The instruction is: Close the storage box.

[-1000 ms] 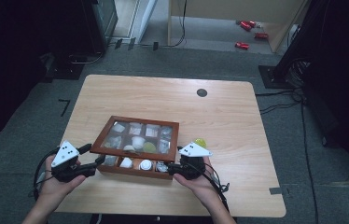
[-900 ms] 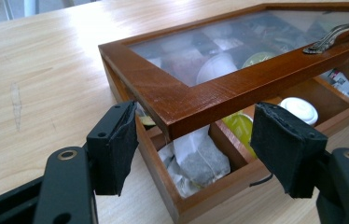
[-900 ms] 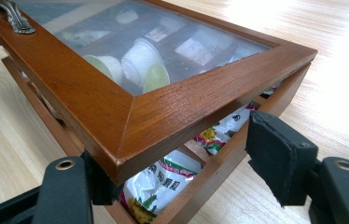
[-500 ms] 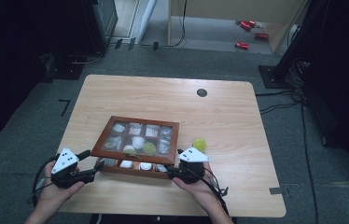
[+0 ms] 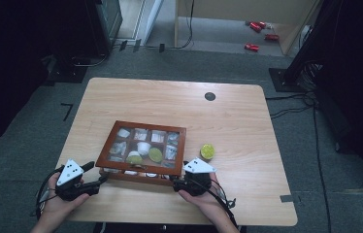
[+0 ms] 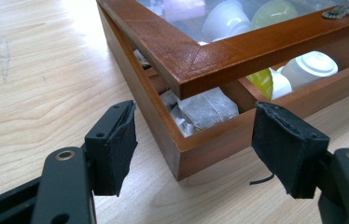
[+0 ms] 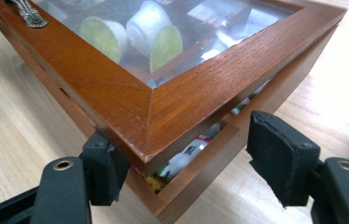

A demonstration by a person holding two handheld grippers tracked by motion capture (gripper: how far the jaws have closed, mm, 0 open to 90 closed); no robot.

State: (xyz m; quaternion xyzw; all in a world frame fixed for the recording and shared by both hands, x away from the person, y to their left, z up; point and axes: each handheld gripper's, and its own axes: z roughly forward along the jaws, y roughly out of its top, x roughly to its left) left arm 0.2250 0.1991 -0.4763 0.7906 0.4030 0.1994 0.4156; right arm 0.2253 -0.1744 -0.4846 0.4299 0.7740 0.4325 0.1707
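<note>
Glossy wooden box (image 5: 142, 150), glass lid (image 7: 163, 28).

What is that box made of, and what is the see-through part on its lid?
The box looks like wood with a smooth reddish-brown finish: grain lines and a mitred corner joint show on the lid frame. The lid's window seems to be glass or clear plastic; it is see-through and glares, which one I cannot tell. The table looks like pale wood or wood-look laminate.
</note>
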